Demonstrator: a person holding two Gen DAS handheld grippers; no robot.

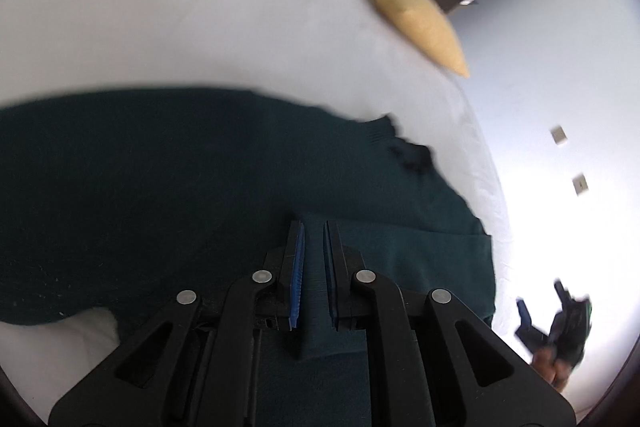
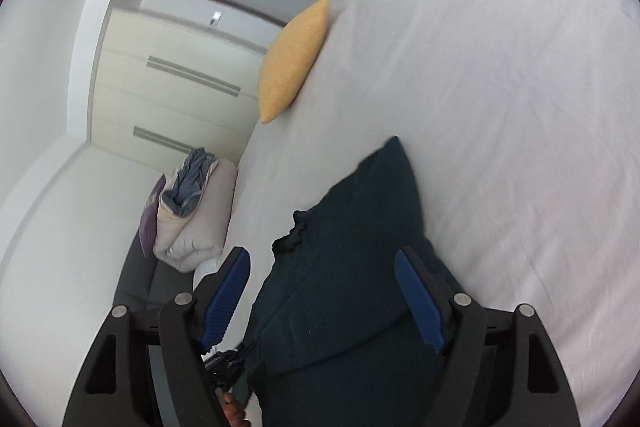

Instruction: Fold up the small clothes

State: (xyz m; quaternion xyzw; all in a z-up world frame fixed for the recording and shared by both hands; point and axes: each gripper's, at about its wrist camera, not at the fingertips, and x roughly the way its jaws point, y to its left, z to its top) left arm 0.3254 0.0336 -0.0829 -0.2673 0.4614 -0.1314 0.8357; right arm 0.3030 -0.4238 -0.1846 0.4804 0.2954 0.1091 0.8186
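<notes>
Dark green sweater point(image 1: 200, 187) lies on the white bed point(image 1: 160, 27), partly folded, one flap doubled over. Left claw point(image 1: 314, 227) nearly closed, pinching a fold of it. Right claw point(image 2: 322, 259) wide open, empty, above it. More folds left. Yellow pillow point(image 2: 292, 59) beyond.

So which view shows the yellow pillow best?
The right wrist view: the yellow pillow sits fairly sharp at the edge of the white bed, its whole length visible. The left wrist view also shows it whole, but motion-blurred.
</notes>
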